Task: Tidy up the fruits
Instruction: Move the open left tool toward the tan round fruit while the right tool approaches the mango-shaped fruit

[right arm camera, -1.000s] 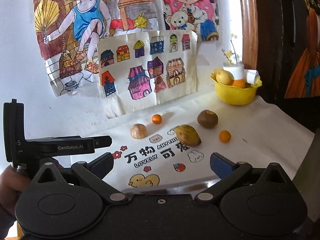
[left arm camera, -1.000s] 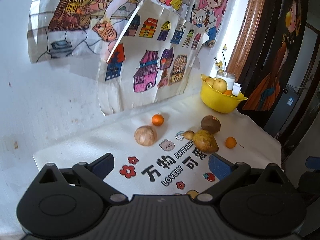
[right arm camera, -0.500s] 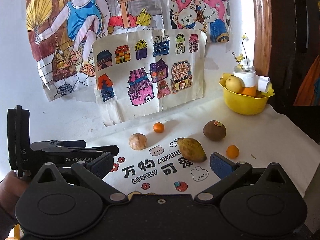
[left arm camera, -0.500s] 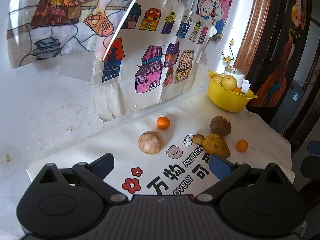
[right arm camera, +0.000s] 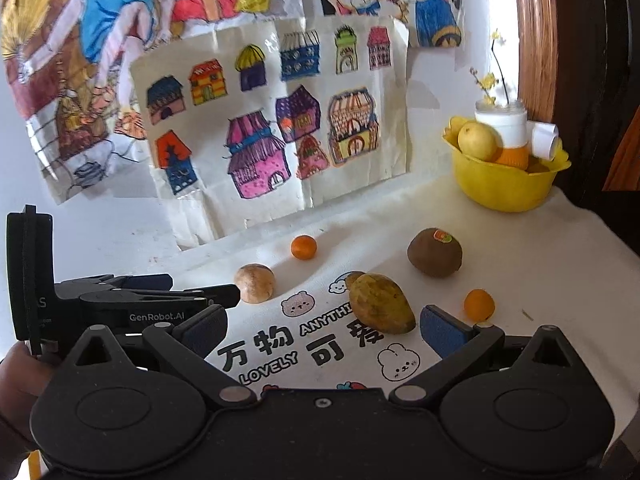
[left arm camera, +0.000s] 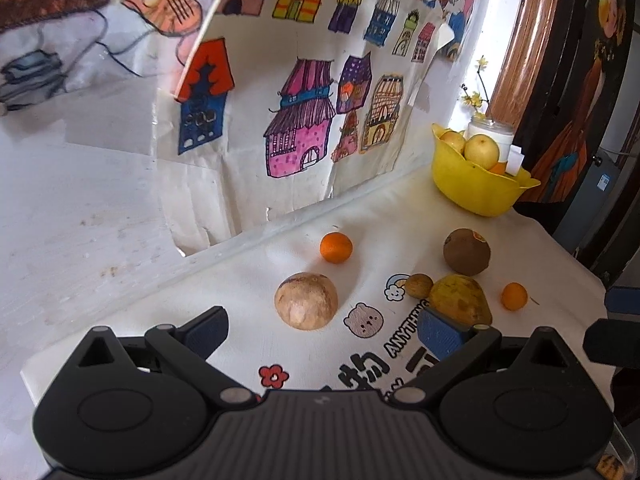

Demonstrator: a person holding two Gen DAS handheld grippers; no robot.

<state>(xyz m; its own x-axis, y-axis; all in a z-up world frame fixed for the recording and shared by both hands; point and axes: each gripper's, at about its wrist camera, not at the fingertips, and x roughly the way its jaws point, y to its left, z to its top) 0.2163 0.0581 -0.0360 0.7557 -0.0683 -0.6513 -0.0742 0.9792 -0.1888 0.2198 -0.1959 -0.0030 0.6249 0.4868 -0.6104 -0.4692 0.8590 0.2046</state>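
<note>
Across the white printed cloth (left arm camera: 400, 208), from frame left to frame right, loose fruit lies well short of the yellow bowl (left arm camera: 472, 184) at upper right.

Left gripper (left arm camera: 324, 332): my jaws spread wide, holding nothing, low over the cloth. Dead ahead, between the pads, sits the pale round fruit (left arm camera: 306, 300). It looks firm, dry-skinned and mottled, and I judge it moderately light. It should roll if nudged, so I'd take it across its widest middle, pads level.

Behind it, the small orange (left arm camera: 336, 247): likely light, with slightly giving peel and good grip.

Centre, the yellow-brown pointed fruit (right arm camera: 382, 308) lies on its side, touching a small brown fruit (left arm camera: 419, 285) behind it. Blotched skin suggests it may be soft; I'd grip across the short axis, gently.

Right gripper (right arm camera: 324, 332): my jaws also spread, empty.

Further right, the dark brown round fruit (right arm camera: 435, 253) with a sticker looks the heaviest; I'd take it at the equator. A second small orange (right arm camera: 479, 304) lies nearest frame right.

The bowl already holds yellow fruit, so a gentle drop-in is needed.
</note>
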